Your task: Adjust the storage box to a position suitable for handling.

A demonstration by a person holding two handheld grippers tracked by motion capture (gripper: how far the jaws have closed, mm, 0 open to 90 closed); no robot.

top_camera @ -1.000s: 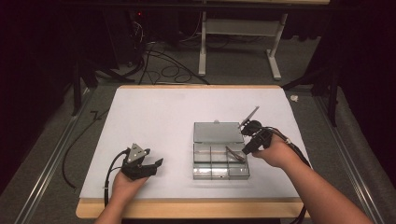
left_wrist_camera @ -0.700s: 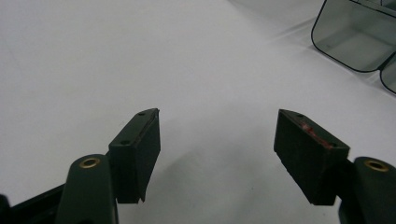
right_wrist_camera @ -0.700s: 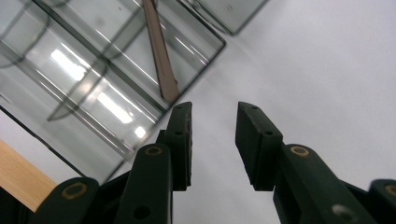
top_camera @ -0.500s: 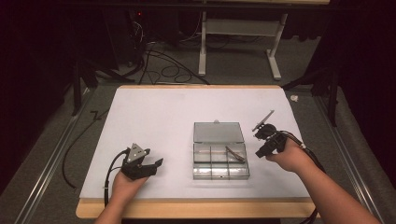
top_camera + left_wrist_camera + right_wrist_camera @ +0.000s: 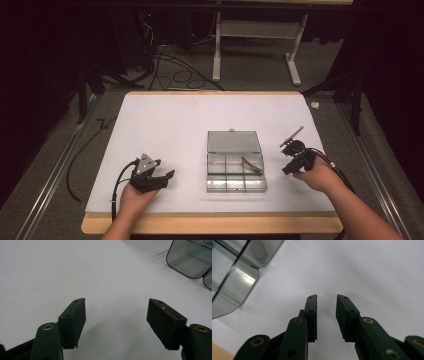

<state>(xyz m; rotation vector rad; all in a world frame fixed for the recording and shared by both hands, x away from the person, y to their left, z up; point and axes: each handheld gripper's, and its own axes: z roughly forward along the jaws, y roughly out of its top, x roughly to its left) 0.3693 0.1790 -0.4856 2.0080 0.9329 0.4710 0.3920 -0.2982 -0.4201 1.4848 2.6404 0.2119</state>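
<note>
Clear compartment box [image 5: 235, 166], lid open, lying right of centre toward the desk [image 5: 165, 120] near edge: rigid, light, slick plastic; likely best gripped by a side wall or lid rim. Left tongs [image 5: 161, 178] wide open and empty near the near-left corner. Right tongs [image 5: 288, 166] narrowly parted, empty, just right of the box.

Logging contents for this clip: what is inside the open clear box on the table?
The clear box lies open, its lid flat behind. A slim stick-like piece lies slanted in an upper right compartment. The other compartments look empty; the piece is too small to identify.
</note>
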